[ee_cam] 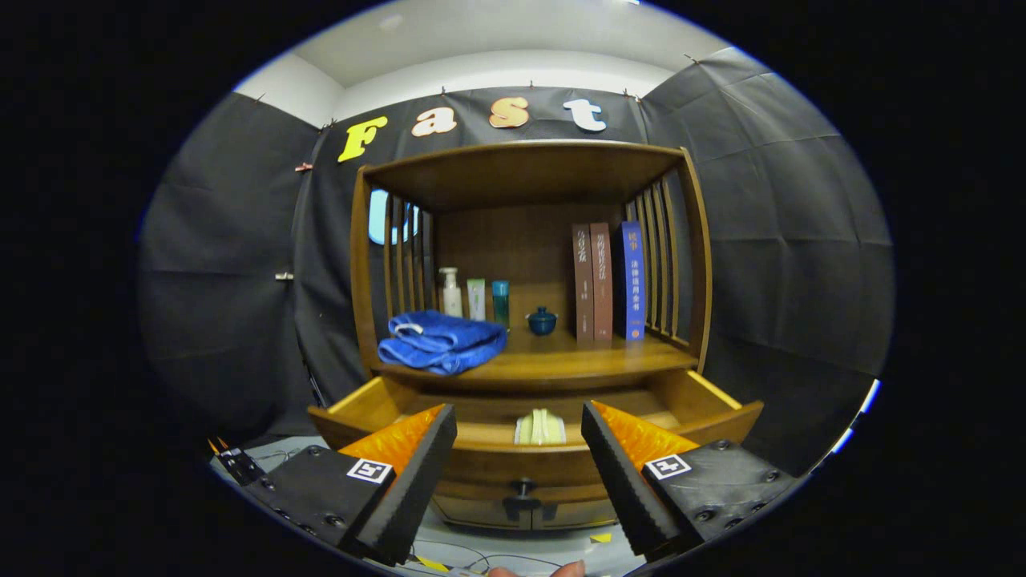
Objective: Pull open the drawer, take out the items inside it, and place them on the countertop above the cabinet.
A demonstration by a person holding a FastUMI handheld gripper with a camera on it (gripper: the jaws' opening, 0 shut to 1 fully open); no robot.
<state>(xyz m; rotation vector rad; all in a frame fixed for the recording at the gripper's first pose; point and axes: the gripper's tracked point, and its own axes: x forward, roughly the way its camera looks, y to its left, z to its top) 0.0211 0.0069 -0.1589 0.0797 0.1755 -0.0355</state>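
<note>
Gripper (519, 421) jaws stand spread wide, grasping nothing, near the pulled-open wooden drawer (529, 457). Between the fingers, inside the drawer, lies a pale folded cloth (540, 427); a folded blue towel (441, 342) rests on the wooden countertop (561, 362) above, at its left.

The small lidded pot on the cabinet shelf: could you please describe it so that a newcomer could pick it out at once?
Start at the wooden cabinet, whose drawer stands pulled open beyond the open gripper. On the countertop above it, the small pot sits between a teal bottle and upright books. It alone is squat, round, dark blue and knob-lidded.
</note>
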